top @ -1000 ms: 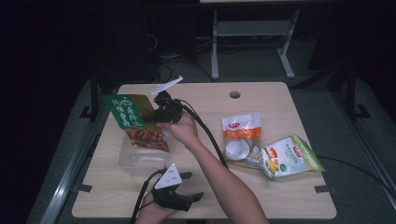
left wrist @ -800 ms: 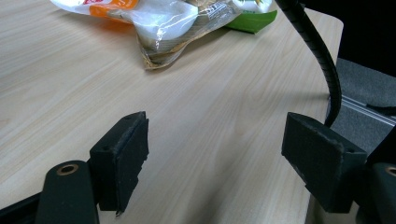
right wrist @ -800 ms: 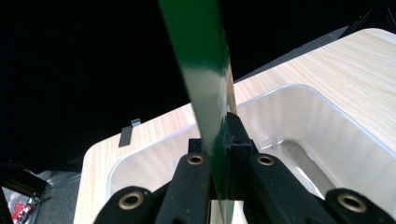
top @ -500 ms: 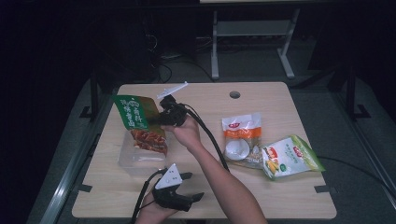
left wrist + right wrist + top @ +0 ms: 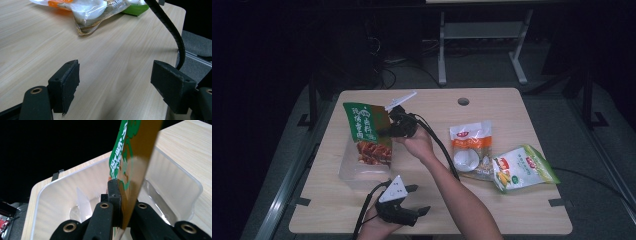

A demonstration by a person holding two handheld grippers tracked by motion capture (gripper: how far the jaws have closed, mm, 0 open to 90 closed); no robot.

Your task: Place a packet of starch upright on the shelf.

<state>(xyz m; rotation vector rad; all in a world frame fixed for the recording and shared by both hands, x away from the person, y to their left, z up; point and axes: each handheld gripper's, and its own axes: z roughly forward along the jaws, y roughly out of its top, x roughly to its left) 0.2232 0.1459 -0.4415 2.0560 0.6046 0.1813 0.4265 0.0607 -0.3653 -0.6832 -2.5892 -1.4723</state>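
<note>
- The left gripper point(image 5: 404, 207) rests on the near edge of the tabletop point(image 5: 512, 210), jaws spread wide with nothing between them. In its own view only bare wood lies ahead, with the other packets farther off.
- Just beyond it stands a clear tub point(image 5: 354, 172), open at the top, on the left half of the tabletop.
- The right gripper point(image 5: 393, 127) hangs over the tub's far side, jaws pressed together on one edge of a green bag point(image 5: 362, 132). The right gripper view shows that edge pinched flat between the pads, the tub's inside directly below and, as far as this view shows, bare.
- The bag is held up in the air over the tub. Its long axis runs up and down with a slight lean, green printed end uppermost and the red, see-through end pointing down into the tub's mouth. Its broad printed face is turned toward the camera in the high view.
- Judged from this, the pick-up is done and the bag is lined up above the tub; lowering it in and letting go are left.
- Farther right lie an orange packet point(image 5: 469, 145) and a corn bag point(image 5: 524, 167), both flat on the tabletop and untouched, so they likely wait their turn.
</note>
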